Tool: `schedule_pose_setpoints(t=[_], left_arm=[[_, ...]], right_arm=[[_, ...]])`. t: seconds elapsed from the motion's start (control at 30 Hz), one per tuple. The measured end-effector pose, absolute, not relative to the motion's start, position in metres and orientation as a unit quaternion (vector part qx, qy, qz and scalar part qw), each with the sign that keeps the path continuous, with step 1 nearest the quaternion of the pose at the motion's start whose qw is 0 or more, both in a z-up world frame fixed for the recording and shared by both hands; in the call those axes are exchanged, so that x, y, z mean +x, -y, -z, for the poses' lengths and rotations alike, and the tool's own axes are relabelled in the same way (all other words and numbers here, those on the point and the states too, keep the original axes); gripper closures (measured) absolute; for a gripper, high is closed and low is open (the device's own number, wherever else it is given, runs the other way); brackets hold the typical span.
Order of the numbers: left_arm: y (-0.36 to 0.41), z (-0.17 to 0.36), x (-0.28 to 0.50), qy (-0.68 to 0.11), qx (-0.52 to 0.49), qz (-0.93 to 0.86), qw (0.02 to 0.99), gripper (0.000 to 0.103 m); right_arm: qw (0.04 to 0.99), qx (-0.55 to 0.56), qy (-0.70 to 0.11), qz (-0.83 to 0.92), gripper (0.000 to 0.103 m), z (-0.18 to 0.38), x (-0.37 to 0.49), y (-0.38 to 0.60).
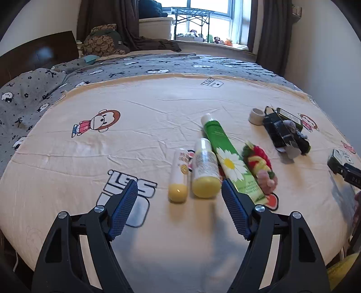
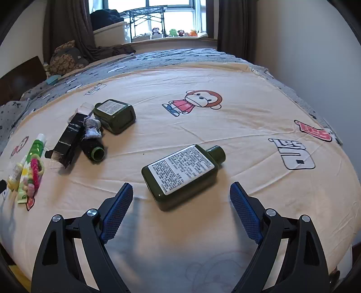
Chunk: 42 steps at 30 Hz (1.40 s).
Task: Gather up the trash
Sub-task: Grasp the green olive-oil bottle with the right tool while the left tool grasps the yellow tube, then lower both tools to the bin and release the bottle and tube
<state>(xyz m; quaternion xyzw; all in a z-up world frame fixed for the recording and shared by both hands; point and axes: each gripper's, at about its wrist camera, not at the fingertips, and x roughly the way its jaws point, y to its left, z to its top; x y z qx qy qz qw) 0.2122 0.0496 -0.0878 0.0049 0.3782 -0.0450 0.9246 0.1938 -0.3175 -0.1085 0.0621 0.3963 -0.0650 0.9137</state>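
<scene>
On a cartoon-print bed [image 1: 158, 117], the left tongs [image 1: 179, 193] gape empty over two yellow-capped bottles [image 1: 205, 169] beside a green tube [image 1: 222, 146], while the right tongs [image 2: 181, 196] hang apart before a dark green bottle [image 2: 182, 173].

Both tilt downward, the left gripper [image 1: 179, 197] with jaws spread wide and empty, the right gripper [image 2: 181, 193] just as wide, nothing pinched.

Bed [image 1: 158, 108] under daylit window [image 1: 209, 13]; dark curtains [image 1: 270, 27]; pale walls.
</scene>
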Motion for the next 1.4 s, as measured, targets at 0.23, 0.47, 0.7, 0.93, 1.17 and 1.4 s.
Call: schedule_pose_setpoints(t=[0.23, 0.47, 0.7, 0.93, 1.17, 1.4], left_arm=[[-0.064, 0.089, 0.236, -0.384, -0.015, 0.044, 0.922, 0.044], [-0.054, 0.107, 0.249, -0.411, 0.034, 0.066, 0.909, 0.053], [-0.039, 0.119, 0.262, -0.421, 0.051, 0.063, 0.904, 0.069], [-0.039, 0.116, 0.26, -0.428, 0.044, 0.068, 0.9, 0.085], [-0.042, 0.107, 0.222, -0.417, 0.043, 0.074, 0.905, 0.085], [-0.027, 0.077, 0.148, -0.365, 0.04, 0.098, 0.925, 0.085]], right_arm=[[0.913, 0.066, -0.397, 0.064, 0.015, 0.113, 0.203, 0.318], [0.912, 0.072, -0.399, 0.066, 0.015, 0.116, 0.211, 0.32], [0.908, 0.069, -0.407, 0.074, 0.017, 0.118, 0.222, 0.32], [0.907, 0.041, -0.411, 0.079, 0.032, 0.117, 0.216, 0.314], [0.913, 0.029, -0.405, 0.041, 0.032, 0.106, 0.18, 0.302], [0.934, 0.012, -0.357, -0.006, 0.032, 0.074, 0.116, 0.274]])
